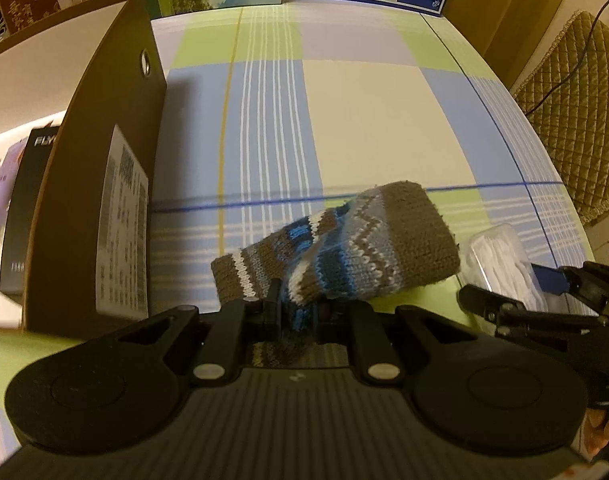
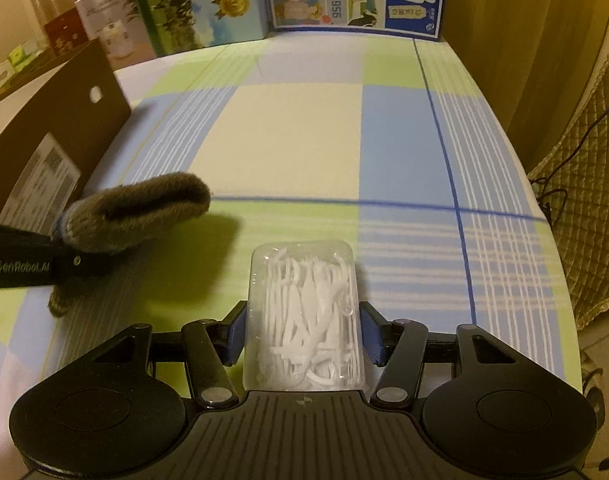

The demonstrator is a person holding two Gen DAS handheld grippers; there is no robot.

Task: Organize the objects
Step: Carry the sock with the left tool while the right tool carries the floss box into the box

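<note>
Left gripper clamps sock, right gripper straddles floss-pick box

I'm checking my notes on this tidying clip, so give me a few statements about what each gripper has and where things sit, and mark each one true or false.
1. The left gripper is shut on the knitted sock. True.
2. The sock is plain white. False: it is brown with blue and white patterned bands.
3. The clear box of floss picks sits between the fingers of the right gripper. True.
4. The brown cardboard box stands to the right of the sock. False: in the left wrist view it stands to the sock's left.
5. The tablecloth is solid red. False: it is checked in blue, green and cream.
</note>
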